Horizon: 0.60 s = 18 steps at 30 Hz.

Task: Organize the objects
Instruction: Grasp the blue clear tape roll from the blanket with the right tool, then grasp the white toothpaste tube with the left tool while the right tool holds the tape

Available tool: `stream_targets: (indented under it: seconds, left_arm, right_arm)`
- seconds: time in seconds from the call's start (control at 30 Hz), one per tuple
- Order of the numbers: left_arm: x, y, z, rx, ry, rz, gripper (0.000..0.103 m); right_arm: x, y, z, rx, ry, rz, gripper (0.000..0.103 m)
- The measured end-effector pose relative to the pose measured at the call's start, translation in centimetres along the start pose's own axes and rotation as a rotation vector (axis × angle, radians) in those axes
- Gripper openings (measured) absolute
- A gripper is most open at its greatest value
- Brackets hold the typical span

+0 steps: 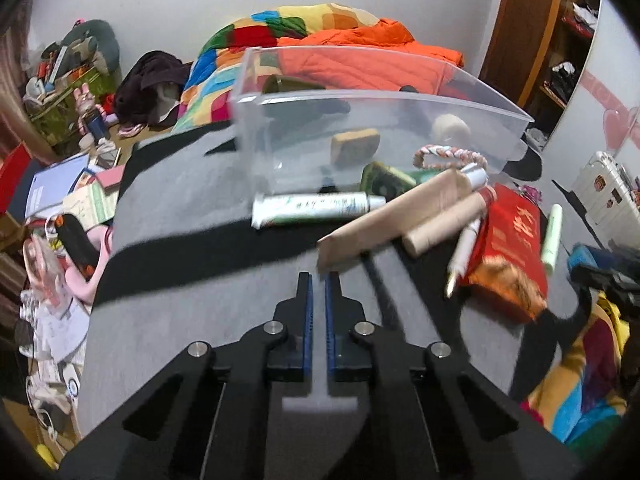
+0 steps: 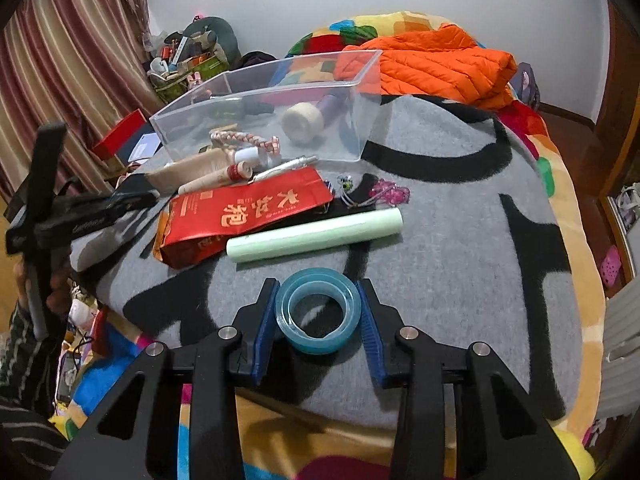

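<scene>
Jaws on my right gripper (image 2: pixel 319 312) sit against both sides of the tape roll (image 2: pixel 319 310), which lies flat between the blue pads (image 2: pixel 266 320) over the grey blanket (image 2: pixel 440 240) on the bed. Just beyond the roll I see a pale green tube (image 2: pixel 314 236) lying crosswise, and behind it a red packet (image 2: pixel 244 212) with gold characters. A pen (image 2: pixel 280 169) lies beyond the packet's far edge, beside two beige tubes (image 2: pixel 200 174) and a white bottle (image 2: pixel 248 155). Some small trinkets (image 2: pixel 384 192) rest on the blanket to the right of the packet.

Farther back stands the clear bin (image 2: pixel 360 80), holding a braided band (image 2: pixel 244 140) and a cream roll (image 2: pixel 302 122), with dark items I cannot make out behind them. An orange jacket (image 2: pixel 440 68) lies behind the bin.

On my left gripper (image 1: pixel 318 280) the jaws are nearly together, with a thin gap and nothing between them, low over the blanket (image 1: pixel 180 208). Their tips are just short of the end of a beige tube (image 1: pixel 396 212). A toothpaste tube (image 1: pixel 316 208) lies in front of the bin (image 1: pixel 400 98), and a sponge (image 1: pixel 355 146) shows through its wall. The packet (image 1: pixel 508 248) lies to the right.
</scene>
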<state>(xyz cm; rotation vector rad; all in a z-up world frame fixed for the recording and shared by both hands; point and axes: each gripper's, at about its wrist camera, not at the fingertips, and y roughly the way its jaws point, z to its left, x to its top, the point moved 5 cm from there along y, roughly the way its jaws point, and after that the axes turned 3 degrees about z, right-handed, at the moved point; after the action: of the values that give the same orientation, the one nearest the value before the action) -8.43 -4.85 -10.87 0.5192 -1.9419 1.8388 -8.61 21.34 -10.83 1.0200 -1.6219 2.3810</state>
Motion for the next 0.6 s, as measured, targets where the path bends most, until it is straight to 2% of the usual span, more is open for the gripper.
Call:
stream_targets:
  seconds: [0.13, 0.27, 0.3, 0.37, 0.4, 0.47, 0.6]
  left_arm:
    - [-1.8, -2.0, 0.3, -0.016, -0.002, 0.004, 0.004]
    - [-1.1, -3.8, 0.2, -0.007, 0.011, -0.034, 0.006]
    - [-0.8, -4.1, 0.2, -0.009, 0.014, -0.043, 0.012]
    - [0.4, -4.4, 0.1, -0.007, 0.021, -0.064, 0.028]
    - [1.1, -4.4, 0.1, 0.002, 0.025, -0.076, 0.040]
    - [2.5, -4.0, 0.3, 0.020, 0.039, -0.097, 0.054]
    - [5.2, -1.8, 0.9, 0.013, 0.064, -0.062, 0.055]
  right_arm:
    - [1.2, 0.0, -0.3, 0.003, 0.001, -0.017, 0.035]
    - [2.5, -0.5, -0.5, 0.011, 0.004, -0.052, 0.035]
    - [2.8, -0.7, -0.5, 0.009, 0.002, -0.062, 0.035]
    - [3.2, -0.9, -0.5, 0.012, 0.000, -0.074, 0.035]
    - [3.4, -1.0, -0.5, 0.014, 0.000, -0.080, 0.035]
    - [3.8, -1.0, -0.6, 0.019, -0.001, -0.085, 0.035]
    - [4.2, -0.8, -0.8, 0.024, 0.000, -0.082, 0.035]
